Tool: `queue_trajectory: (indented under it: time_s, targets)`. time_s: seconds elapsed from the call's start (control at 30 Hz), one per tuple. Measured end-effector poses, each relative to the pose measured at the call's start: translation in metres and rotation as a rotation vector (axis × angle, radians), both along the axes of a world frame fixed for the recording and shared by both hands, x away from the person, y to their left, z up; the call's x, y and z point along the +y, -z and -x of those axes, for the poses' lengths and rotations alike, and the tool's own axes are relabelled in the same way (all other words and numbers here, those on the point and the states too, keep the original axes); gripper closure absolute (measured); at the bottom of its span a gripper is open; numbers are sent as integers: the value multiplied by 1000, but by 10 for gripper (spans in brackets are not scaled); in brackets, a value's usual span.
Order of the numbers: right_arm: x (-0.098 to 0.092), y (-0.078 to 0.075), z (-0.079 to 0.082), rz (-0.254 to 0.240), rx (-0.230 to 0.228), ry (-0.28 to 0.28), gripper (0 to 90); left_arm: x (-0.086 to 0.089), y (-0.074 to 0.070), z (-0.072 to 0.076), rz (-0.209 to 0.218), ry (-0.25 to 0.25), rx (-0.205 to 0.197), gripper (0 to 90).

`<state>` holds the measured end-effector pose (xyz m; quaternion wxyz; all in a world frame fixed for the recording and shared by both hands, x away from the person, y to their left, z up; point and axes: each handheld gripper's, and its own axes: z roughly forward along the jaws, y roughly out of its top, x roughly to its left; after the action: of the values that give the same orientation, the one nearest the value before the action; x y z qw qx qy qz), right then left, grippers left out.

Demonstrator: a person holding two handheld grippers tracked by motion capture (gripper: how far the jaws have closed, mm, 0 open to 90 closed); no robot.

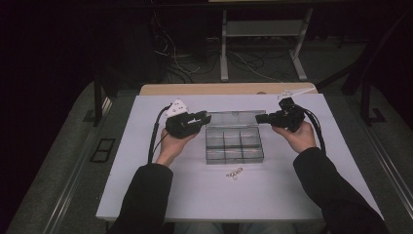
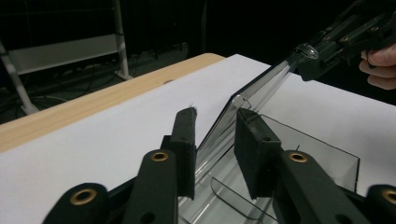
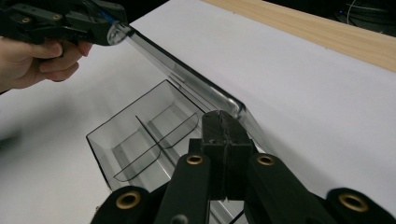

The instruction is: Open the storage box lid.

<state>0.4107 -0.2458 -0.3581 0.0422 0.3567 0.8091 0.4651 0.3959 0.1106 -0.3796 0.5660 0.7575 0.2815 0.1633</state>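
Both grippers are on the clear organizer box's lid right now. Our left gripper has its jaws either side of the lid's near corner, with gaps showing, so not squeezing it. Our right gripper is clamped tight on the opposite corner. The box sits mid-table on the white table, lid tilted up, with a small chain just in front.

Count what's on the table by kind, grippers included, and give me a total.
Grippers: 2, left and right
Clear boxes: 1, lid open
Small metal pieces: 1 cluster, in front of the box
Total: 4
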Motion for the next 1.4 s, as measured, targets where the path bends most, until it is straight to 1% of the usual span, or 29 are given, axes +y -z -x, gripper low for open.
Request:
queue_trajectory:
  time_s: [0.03, 0.1, 0.17, 0.23, 0.33, 0.43, 0.47, 0.5, 0.57, 0.67, 0.77, 0.83, 0.87, 0.93, 1.0, 1.07, 1.13, 1.27, 1.4]
  targets:
    - [0, 1, 0, 3, 1, 5, 866, -1, 0, 0, -4, -5, -9, 702]
    - [-3, 3, 0, -7, 5, 6, 860, -2, 0, 0, -14, -11, -28, 713]
    - [-5, 5, 1, -11, 6, 11, 850, -2, 0, 0, -15, -14, -39, 724]
    - [-9, 7, 2, -7, 2, 16, 845, -1, 1, -1, -8, -15, -41, 739]
    - [-15, 13, 5, -30, 12, 26, 845, 1, 2, -3, -4, -7, -49, 753]
    - [-21, 17, 4, -30, 20, 41, 825, 1, 1, -6, -5, -9, -44, 761]
    - [-22, 18, 4, -29, 20, 47, 815, 1, 1, -7, 0, -9, -40, 763]
    - [-23, 17, 3, -27, 14, 57, 799, 1, 0, -8, -1, -8, -40, 765]
    - [-24, 15, 2, -17, -14, 88, 756, 1, 0, -10, 7, -9, -35, 770]
    - [-23, 13, -1, -6, -42, 104, 699, 2, 0, -14, 13, -12, -33, 778]
    - [-20, 11, -7, -20, -63, 108, 667, 1, 0, -18, 22, -17, -27, 785]
    - [-17, 9, -11, -48, -74, 96, 660, 1, 0, -22, 32, -22, -19, 787]
    - [-15, 8, -14, -48, -85, 92, 660, 1, 0, -24, 35, -23, -16, 790]
    - [-13, 8, -20, -52, -77, 84, 676, 2, 0, -28, 37, -26, -10, 800]
    - [-12, 10, -25, -55, -75, 86, 705, 2, 1, -32, 41, -29, -8, 808]
    - [-14, 11, -30, -66, -72, 83, 721, 3, 2, -36, 45, -27, -4, 813]
    - [-15, 13, -34, -85, -67, 80, 734, 3, 3, -40, 61, -28, 5, 816]
    - [-15, 14, -40, -98, -61, 80, 763, 1, 4, -46, 68, -30, 15, 817]
    - [-13, 13, -42, -82, -62, 90, 769, 2, 6, -50, 93, -34, 29, 816]
